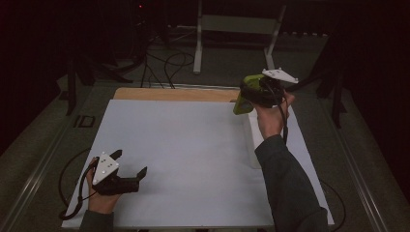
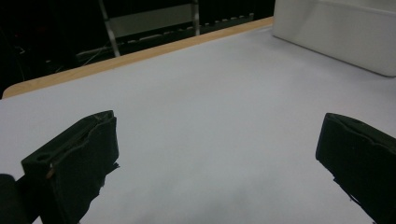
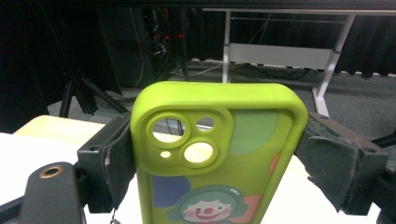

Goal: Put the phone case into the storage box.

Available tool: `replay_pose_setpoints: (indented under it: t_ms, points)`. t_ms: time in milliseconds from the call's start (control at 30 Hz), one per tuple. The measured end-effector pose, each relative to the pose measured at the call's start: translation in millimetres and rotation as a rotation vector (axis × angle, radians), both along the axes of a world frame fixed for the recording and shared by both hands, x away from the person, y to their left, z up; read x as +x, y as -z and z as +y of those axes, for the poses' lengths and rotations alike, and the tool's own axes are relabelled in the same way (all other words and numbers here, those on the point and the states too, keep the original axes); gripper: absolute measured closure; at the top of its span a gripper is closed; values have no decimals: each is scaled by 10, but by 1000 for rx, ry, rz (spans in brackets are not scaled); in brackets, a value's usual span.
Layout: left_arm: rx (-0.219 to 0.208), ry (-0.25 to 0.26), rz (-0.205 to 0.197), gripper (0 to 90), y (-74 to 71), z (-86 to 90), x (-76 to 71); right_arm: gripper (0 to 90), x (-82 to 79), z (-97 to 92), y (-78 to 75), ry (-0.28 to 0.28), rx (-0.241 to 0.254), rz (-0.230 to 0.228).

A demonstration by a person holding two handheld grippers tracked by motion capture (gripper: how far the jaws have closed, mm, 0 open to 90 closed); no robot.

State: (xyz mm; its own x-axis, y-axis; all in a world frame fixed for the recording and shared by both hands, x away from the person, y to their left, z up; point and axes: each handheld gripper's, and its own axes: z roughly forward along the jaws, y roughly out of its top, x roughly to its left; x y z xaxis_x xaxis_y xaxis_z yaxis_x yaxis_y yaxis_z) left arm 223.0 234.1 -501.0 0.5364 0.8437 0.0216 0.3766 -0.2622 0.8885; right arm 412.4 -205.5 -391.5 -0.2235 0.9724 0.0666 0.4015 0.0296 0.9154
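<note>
My right gripper (image 1: 245,93) is raised over the back right part of the table, shut on a lime green phone case (image 1: 240,104). In the right gripper view the phone case (image 3: 243,186) stands upright between the jaws of the right gripper (image 3: 217,156), with both pads pressed on its sides. The case has camera cut-outs and a cartoon clown print. My left gripper (image 1: 129,163) rests low at the table's front left, open with nothing in it. Its jaws stand wide apart in the left gripper view (image 2: 215,154).
A white sheet (image 1: 183,145) covers the table, and a wooden edge (image 1: 174,93) shows at the back. A white box (image 2: 336,32) sits at the right side of the table, partly under my right forearm (image 1: 251,140). A white metal stand (image 1: 232,24) is on the floor behind.
</note>
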Motion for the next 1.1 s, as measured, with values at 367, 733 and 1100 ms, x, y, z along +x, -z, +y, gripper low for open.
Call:
replay_pose_setpoints:
  t_ms: [367,733,1100]
  points:
    - [-4,-2,-1,0,0,14,-1,163,68,-38,5,22,4,-1]
    - [-2,0,2,0,4,8,2,164,133,-67,29,40,-1,2]
    - [-7,3,4,0,6,2,2,164,177,-52,55,55,-11,2]
